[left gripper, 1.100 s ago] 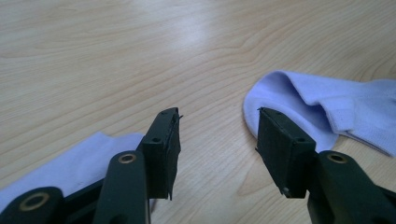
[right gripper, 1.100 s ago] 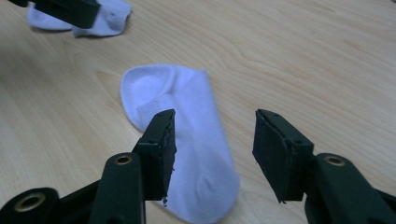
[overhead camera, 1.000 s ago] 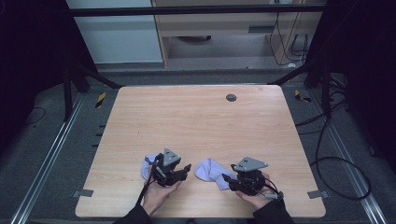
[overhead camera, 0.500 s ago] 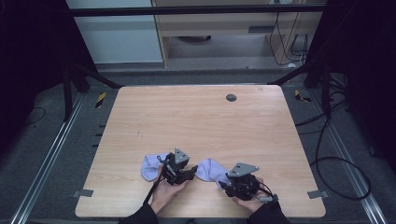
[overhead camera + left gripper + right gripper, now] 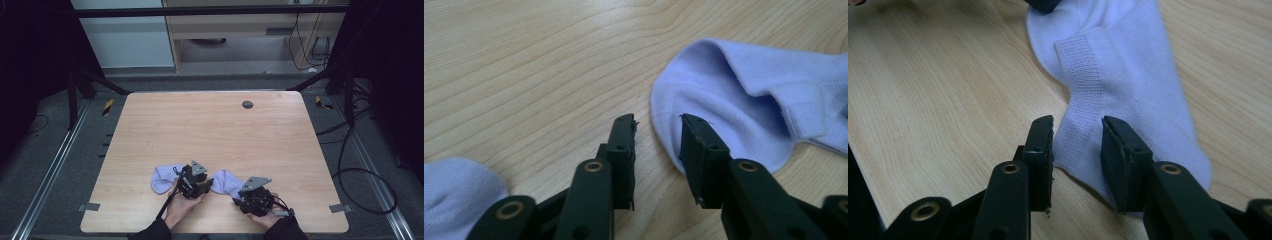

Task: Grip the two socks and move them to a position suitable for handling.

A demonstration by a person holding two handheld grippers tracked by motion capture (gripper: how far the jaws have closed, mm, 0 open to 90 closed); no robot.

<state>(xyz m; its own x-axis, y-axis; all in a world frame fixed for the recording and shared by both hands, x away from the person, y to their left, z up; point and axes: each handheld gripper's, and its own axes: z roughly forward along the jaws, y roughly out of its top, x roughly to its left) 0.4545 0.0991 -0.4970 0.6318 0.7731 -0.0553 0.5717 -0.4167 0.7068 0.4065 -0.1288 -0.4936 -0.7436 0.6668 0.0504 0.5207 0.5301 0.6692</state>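
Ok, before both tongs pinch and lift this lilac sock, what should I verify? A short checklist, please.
1. Right tongs straddle the ribbed cuff, jaws just been closing: ok.
2. Right pads pressing the cuff: not ok, gaps remain.
3. Left tongs, also just been closing, have enough cloth: not ok, only the lilac sock edge lies between them.
4. Second sock apart from the jaws: ok.
5. Lilac sock rests flat on the table: ok.

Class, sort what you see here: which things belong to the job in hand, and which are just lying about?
In the job:
- pale lilac knitted sock between the grippers
- second pale lilac sock, left of it
- left gripper, jaws just closing at the sock's edge
- right gripper, jaws just closing over its cuff

Lying about:
- small dark round disc on the wooden table
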